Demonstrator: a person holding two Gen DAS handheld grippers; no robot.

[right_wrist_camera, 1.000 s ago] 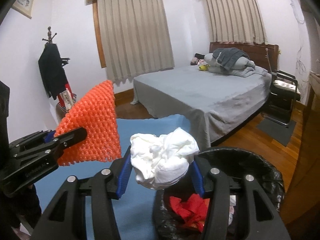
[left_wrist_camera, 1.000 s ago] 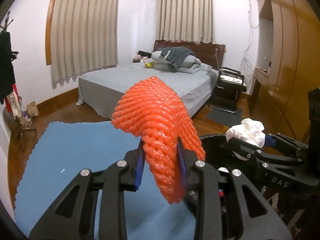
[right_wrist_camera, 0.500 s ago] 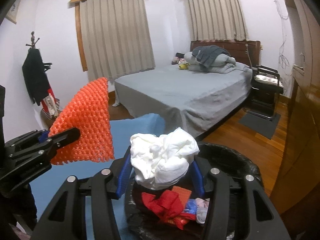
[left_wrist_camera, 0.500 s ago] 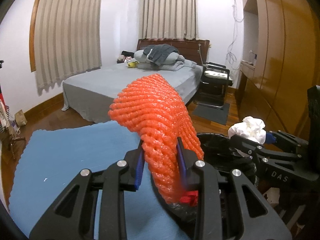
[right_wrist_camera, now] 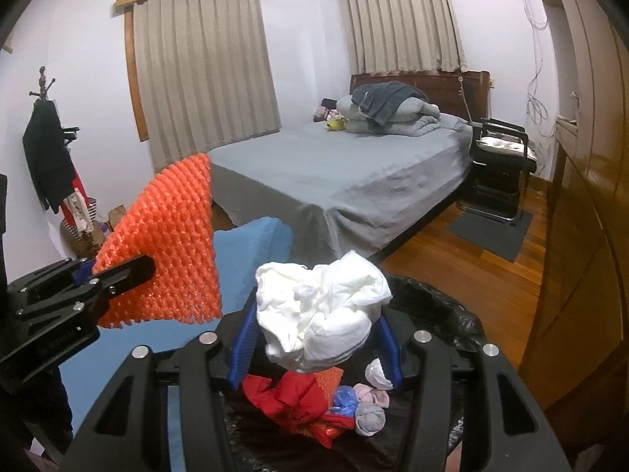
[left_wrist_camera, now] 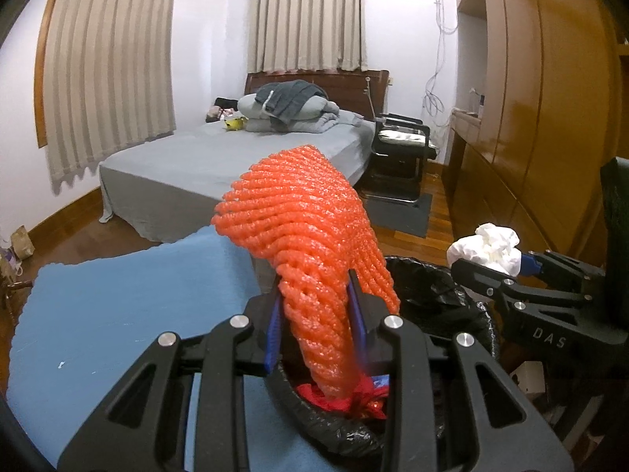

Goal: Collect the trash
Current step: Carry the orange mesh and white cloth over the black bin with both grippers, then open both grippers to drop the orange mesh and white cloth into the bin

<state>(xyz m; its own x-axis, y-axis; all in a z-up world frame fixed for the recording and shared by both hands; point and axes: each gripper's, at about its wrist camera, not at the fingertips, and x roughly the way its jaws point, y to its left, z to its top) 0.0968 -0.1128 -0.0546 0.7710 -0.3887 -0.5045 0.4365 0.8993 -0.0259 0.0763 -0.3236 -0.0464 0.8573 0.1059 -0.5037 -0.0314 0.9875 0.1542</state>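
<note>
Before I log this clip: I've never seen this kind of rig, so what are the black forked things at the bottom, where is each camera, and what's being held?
There is no robot here. A person carries two hand-held grippers, and each has a wide-angle camera looking forward along its two fingers, so the black forks are the gripper's own fingers.

In the left-wrist view, the left gripper is shut on an orange foam net. The right gripper shows at that view's right edge.

In the right-wrist view, the right gripper is shut on a crumpled white wad, paper or cloth. The left gripper appears at that view's left.

Both are held above a bin with a black bag, which already holds red, blue and pale scraps. A blue mat lies beside it, with a bed behind.
</note>
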